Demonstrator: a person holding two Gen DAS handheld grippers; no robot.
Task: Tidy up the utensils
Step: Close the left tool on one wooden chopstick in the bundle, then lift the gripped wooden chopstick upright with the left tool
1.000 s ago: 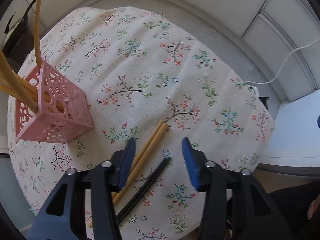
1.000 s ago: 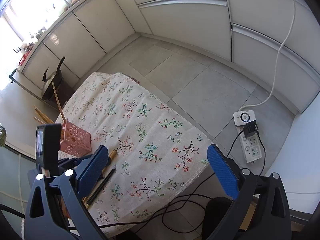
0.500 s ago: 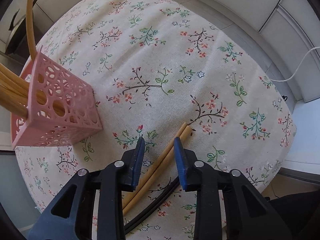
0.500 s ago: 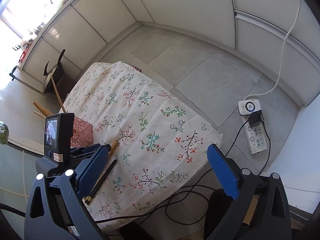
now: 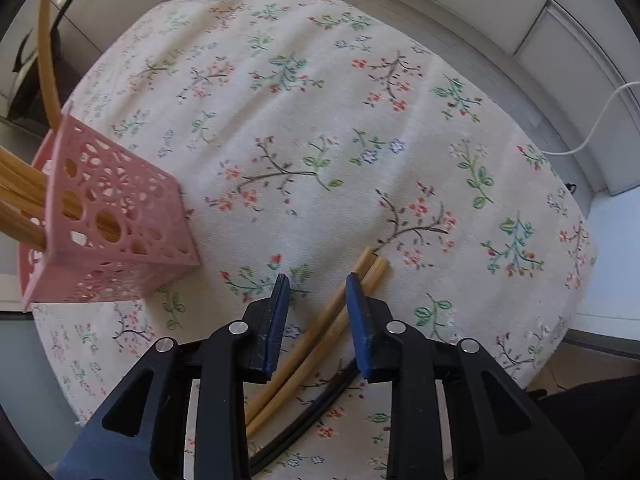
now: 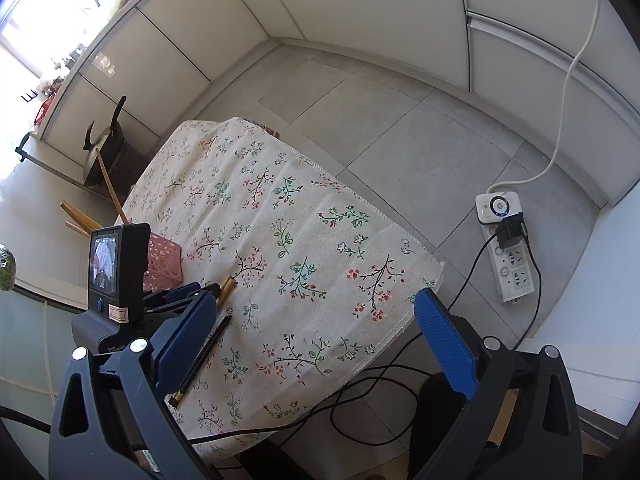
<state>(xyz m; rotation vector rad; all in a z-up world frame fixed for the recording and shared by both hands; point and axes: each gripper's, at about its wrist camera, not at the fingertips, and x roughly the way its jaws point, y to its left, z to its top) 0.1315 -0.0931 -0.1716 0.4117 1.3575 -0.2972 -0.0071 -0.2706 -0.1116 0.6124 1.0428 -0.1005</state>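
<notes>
Bamboo chopsticks (image 5: pixel 320 344) are being straddled, ungripped, by the left gripper (image 5: pixel 318 316), partly spread; the right gripper (image 6: pixel 316 344) is being held wide apart.

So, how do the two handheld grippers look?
Both are black plastic frames with silver pivot bolts. The left gripper has narrow blue fingers; the right gripper shows broad blue, dimpled pads. A small black camera with a screen sits on the left one.

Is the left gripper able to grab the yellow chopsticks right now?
Probably yes. The left gripper hangs over the bamboo chopsticks, which lie between its jaws with nothing covering them; the black chopsticks lie beside them.
</notes>
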